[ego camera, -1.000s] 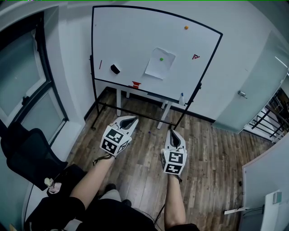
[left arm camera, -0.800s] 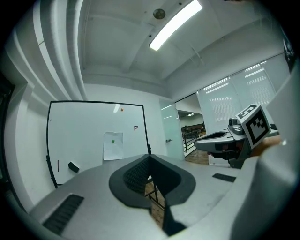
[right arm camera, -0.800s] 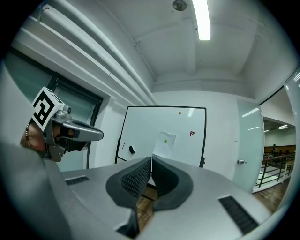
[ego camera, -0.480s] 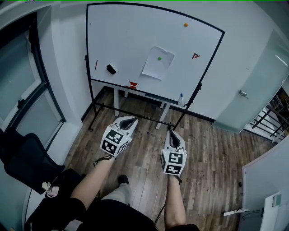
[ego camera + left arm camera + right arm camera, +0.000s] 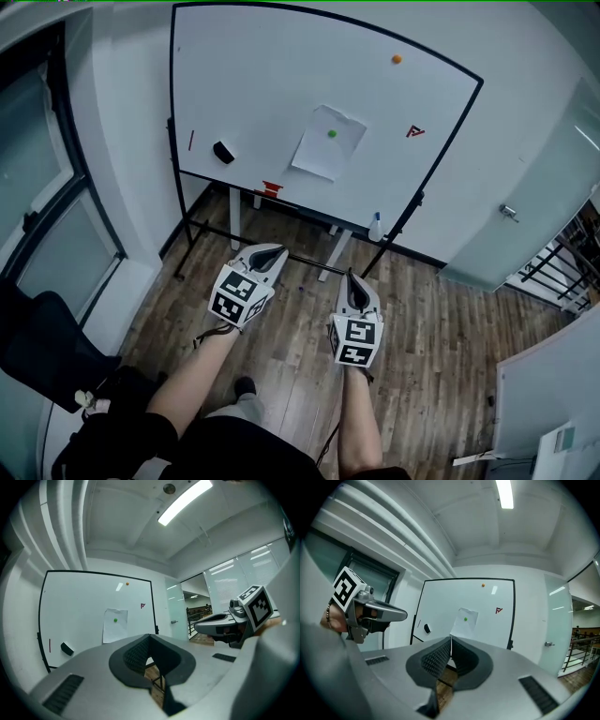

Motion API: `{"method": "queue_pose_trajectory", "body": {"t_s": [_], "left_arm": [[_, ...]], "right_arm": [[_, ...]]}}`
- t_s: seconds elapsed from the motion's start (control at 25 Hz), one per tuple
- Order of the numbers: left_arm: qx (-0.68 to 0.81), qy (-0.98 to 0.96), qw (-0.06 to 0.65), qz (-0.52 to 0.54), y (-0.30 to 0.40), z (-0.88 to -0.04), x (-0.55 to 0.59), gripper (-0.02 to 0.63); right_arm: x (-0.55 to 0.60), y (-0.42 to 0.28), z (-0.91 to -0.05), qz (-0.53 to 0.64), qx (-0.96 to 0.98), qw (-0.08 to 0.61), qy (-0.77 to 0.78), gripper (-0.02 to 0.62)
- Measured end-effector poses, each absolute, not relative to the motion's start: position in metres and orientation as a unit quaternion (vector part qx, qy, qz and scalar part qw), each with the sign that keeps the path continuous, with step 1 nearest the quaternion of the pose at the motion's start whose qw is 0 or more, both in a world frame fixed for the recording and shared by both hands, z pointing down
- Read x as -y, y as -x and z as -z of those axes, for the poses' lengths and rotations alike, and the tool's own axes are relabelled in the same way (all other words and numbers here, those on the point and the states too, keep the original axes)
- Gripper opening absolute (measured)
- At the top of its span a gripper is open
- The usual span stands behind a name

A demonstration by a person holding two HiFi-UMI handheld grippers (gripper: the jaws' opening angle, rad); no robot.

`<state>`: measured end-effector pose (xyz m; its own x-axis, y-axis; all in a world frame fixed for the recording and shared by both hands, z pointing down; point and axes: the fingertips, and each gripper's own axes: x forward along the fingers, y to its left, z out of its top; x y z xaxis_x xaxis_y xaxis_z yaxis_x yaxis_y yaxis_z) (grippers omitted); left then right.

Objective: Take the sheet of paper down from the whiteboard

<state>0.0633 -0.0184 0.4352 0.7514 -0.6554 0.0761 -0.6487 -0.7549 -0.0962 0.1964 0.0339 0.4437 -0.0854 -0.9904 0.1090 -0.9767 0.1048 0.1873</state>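
A white sheet of paper (image 5: 327, 142) hangs on the whiteboard (image 5: 281, 75), pinned near its top by a green magnet (image 5: 331, 133). The same paper (image 5: 115, 625) shows in the left gripper view, and in the right gripper view the paper (image 5: 465, 623) lies straight ahead. Both grippers are well short of the board, over the wooden floor. My left gripper (image 5: 277, 251) is shut and holds nothing. To its right, my right gripper (image 5: 349, 275) is also shut and holds nothing.
An orange magnet (image 5: 397, 59), a red mark (image 5: 415, 131), a black eraser (image 5: 223, 152) and a red marker (image 5: 191, 141) are on the board. A spray bottle (image 5: 376, 227) and a red object (image 5: 271, 188) sit on its tray. A black chair (image 5: 42, 347) stands at the left, a door (image 5: 525, 206) at the right.
Both grippers and the head have moved toward the whiteboard, which now looks larger and closer. Both grippers stay shut.
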Motion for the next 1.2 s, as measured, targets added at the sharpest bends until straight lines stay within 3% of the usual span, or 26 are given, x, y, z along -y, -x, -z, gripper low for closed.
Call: {"method": "queue_pose_trajectory", "body": {"t_s": [1.2], "left_arm": [[-0.365, 0.928, 0.028, 0.063, -0.074, -0.441, 0.164, 0.020]], "right_arm": [[0.118, -0.212, -0.449, 0.027, 0.749, 0.107, -0.653, 0.025]]}}
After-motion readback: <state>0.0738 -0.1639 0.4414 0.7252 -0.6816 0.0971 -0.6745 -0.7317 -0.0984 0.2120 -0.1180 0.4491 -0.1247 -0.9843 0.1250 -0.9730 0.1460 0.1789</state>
